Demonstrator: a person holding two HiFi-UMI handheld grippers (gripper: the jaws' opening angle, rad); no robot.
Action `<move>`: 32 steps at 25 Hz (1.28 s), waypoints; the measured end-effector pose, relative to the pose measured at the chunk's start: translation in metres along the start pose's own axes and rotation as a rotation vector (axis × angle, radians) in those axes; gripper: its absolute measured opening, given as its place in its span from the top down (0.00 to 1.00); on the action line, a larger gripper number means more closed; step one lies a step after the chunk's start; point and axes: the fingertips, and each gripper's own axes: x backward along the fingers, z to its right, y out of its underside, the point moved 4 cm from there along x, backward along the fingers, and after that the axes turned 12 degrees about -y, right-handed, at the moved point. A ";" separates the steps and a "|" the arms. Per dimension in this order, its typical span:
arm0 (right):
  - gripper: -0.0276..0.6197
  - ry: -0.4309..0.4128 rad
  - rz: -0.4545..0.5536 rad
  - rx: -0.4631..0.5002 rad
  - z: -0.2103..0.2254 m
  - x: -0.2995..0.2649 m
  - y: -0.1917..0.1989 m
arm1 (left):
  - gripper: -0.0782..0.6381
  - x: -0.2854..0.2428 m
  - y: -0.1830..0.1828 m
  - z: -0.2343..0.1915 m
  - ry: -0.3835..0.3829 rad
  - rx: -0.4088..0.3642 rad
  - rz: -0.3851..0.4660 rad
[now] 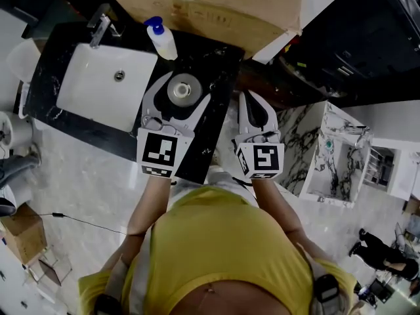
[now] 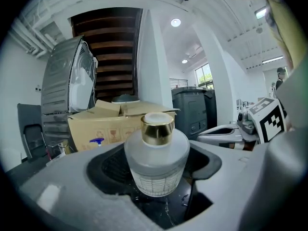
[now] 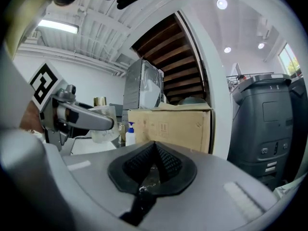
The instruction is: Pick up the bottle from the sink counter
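2 tools were in view over a black marbled surface (image 1: 213,67). A white basin (image 1: 98,81) was set into its left part, with a faucet (image 1: 100,26) at the back edge. A pump bottle (image 1: 162,39) with a blue head stood behind the basin's right corner, just in front of a cardboard box (image 1: 216,8) that ran along the back of the surface. A dark grey bin (image 1: 357,38) stood to the right, off the surface, and a white marbled cabinet (image 1: 328,149) stood near the person's right side. Nothing lay between the pump bottle and the task's bottle.

The left tool (image 1: 184,83) was held over the surface's right part with its jaws spread wide. The bottle (image 2: 156,153) stood upright on the surface between those jaws, deep in the opening. Dark pad showed on both sides of it, and no contact could be confirmed. The pump bottle stood beyond the jaw tips, near but apart.

The right tool (image 3: 154,158) was held just beside the left one, at the surface's right edge, with its jaws closed together on nothing.

The bottle was squat and round, of frosted pale glass with a faint grid pattern low on its body, topped by 1 gold collar and a pale cap.
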 end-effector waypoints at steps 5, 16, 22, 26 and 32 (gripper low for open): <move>0.95 0.030 0.026 0.020 0.003 0.009 -0.019 | 0.43 0.018 -0.007 -0.005 -0.040 0.007 0.015; 0.96 0.015 0.029 0.051 -0.006 0.014 -0.025 | 0.43 0.025 -0.005 0.000 -0.034 0.014 0.009; 0.96 -0.010 0.043 0.066 -0.010 0.014 -0.029 | 0.43 0.024 -0.009 0.004 -0.023 0.017 0.016; 0.96 -0.016 0.034 0.056 -0.013 0.015 -0.026 | 0.43 0.024 -0.009 0.008 -0.014 0.017 0.015; 0.96 -0.032 0.028 0.054 -0.015 0.013 -0.022 | 0.43 0.024 -0.004 0.011 -0.003 0.018 0.000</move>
